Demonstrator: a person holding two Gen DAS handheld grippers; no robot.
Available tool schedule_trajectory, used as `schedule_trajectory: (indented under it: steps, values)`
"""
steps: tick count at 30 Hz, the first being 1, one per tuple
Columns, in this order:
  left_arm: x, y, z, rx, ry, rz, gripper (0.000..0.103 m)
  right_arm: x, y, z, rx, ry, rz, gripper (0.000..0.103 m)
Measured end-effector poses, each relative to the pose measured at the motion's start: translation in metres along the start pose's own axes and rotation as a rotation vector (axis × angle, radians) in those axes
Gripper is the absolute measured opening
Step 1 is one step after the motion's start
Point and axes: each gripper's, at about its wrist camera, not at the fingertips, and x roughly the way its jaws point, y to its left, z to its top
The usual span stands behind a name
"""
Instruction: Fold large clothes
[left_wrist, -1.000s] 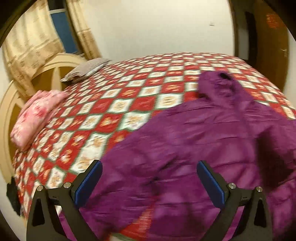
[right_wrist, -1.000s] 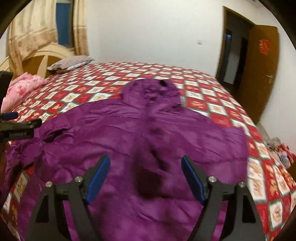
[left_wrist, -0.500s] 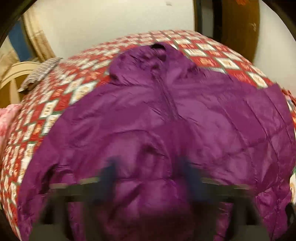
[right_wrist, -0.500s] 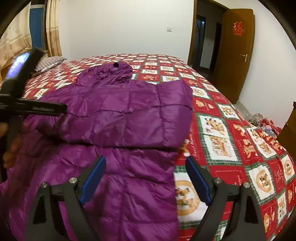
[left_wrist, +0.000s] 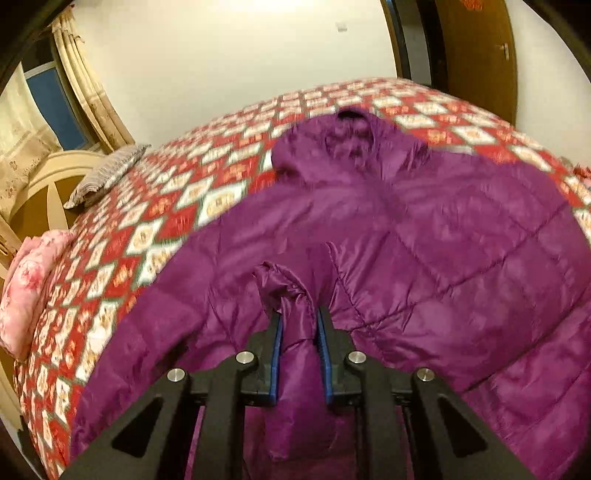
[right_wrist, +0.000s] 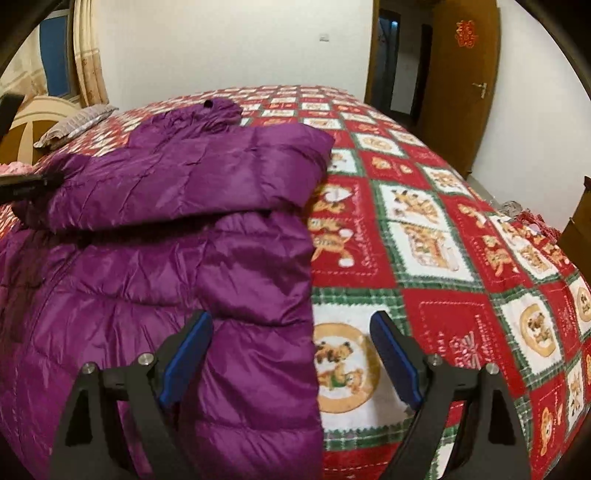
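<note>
Purple jacket (right_wrist: 155, 266): quilted, slightly glossy cloth. Bedspread (right_wrist: 424, 236): matt, soft printed cloth. Door (right_wrist: 465, 81): smooth brown wood.

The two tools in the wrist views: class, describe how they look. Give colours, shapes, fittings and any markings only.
Both the left tool and the right tool are alike: matte black angular frames with triangular cut-outs, round silver bolt heads along the top, and two flat fingers lined with ribbed blue pads. No cables, markings or sleeves show.

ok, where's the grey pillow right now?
Far left in both views: the grey pillow lies on the bedspread by the headboard, beyond the purple jacket.
</note>
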Motion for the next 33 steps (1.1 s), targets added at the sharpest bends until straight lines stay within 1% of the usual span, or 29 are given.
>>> schedule_trajectory:
  steps: [1,2,4,5,7,8,10,11,13,15,17,18,21,23,25,26,29,33]
  values:
    - [0.004,-0.002,-0.005,0.004,0.012,0.007,0.025,0.000,-0.003,0.004,0.006,0.015,0.007,0.073]
    - [0.006,-0.004,-0.005,0.012,0.014,0.024,0.031,0.000,-0.006,0.008,0.015,0.027,0.013,0.058]
    - [0.007,-0.006,0.000,0.011,-0.014,0.077,0.061,-0.003,-0.015,0.023,0.041,0.033,0.009,0.047]
    - [0.004,-0.003,0.002,-0.004,-0.043,0.091,0.066,-0.005,-0.020,0.033,0.055,0.023,0.002,0.041]
    - [-0.003,0.004,0.011,-0.044,-0.101,0.109,0.079,-0.009,-0.027,0.053,0.085,-0.007,-0.002,0.037]
    - [-0.005,0.005,0.014,-0.055,-0.117,0.114,0.081,-0.010,-0.029,0.065,0.092,-0.027,-0.008,0.037]
    - [-0.002,0.008,0.020,-0.071,-0.130,0.133,0.084,-0.004,-0.030,0.090,0.101,-0.069,-0.014,0.037]
    - [0.005,0.008,0.023,-0.080,-0.117,0.138,0.084,0.001,-0.029,0.099,0.105,-0.082,-0.013,0.037]
    - [0.020,0.006,0.024,-0.085,-0.076,0.155,0.084,0.015,-0.023,0.115,0.095,-0.117,-0.007,0.037]
    - [0.039,0.006,0.020,-0.090,-0.029,0.171,0.084,0.037,-0.017,0.122,0.094,-0.107,0.004,0.037]
    - [0.054,0.005,0.013,-0.097,-0.001,0.164,0.084,0.058,-0.010,0.123,0.087,-0.068,0.016,0.037]
    - [0.057,0.006,0.010,-0.100,0.000,0.157,0.084,0.069,-0.004,0.119,0.071,-0.052,0.017,0.037]
    - [0.060,0.004,0.009,-0.102,0.002,0.134,0.084,0.084,0.001,0.107,0.049,-0.028,0.003,0.037]
    - [0.065,0.008,0.009,-0.124,0.010,0.106,0.087,0.088,-0.003,0.100,0.060,-0.026,0.009,0.037]
    - [0.070,0.014,0.010,-0.158,0.020,0.085,0.092,0.090,-0.008,0.100,0.082,-0.021,0.023,0.037]
    - [0.071,0.016,0.009,-0.171,0.024,0.076,0.093,0.091,-0.008,0.099,0.081,-0.020,0.022,0.037]
    - [0.072,0.017,0.008,-0.189,0.026,0.060,0.094,0.091,-0.004,0.097,0.063,-0.025,-0.001,0.038]
    - [0.071,0.016,0.008,-0.187,0.027,0.060,0.094,0.094,0.000,0.099,0.043,-0.021,-0.020,0.038]
